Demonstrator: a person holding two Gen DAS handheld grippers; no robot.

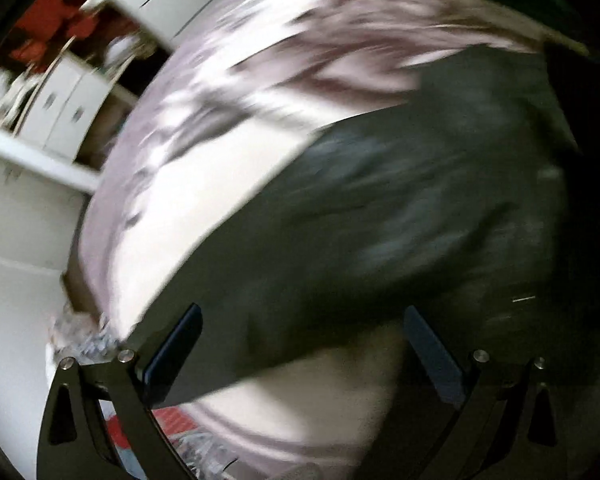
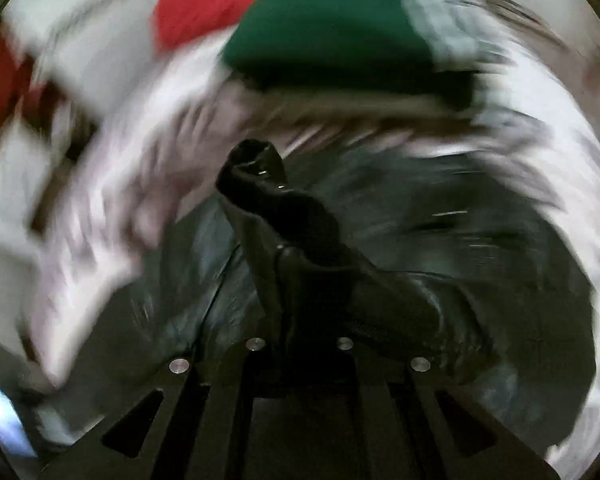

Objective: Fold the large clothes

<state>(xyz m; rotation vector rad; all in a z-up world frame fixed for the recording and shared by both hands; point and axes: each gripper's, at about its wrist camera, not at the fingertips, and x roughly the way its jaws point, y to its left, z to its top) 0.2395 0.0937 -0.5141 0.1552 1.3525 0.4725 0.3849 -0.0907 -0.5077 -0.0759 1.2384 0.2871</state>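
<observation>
A large black garment [image 1: 380,200] lies spread on a bed with a pale lilac patterned cover [image 1: 204,120]. Both views are motion-blurred. My left gripper [image 1: 304,344] is open just above the garment's near edge, with nothing between its fingers. My right gripper [image 2: 292,280] is shut on a bunched fold of the black garment [image 2: 268,192], which sticks up past the fingers. The rest of the garment [image 2: 460,240] spreads below and to the right.
A green cloth [image 2: 324,28] and a red cloth [image 2: 204,8] lie at the far side of the bed. White cabinets [image 1: 60,104] and shelves with red items [image 1: 48,20] stand at the left. The bed's left edge [image 1: 80,272] drops to a pale floor.
</observation>
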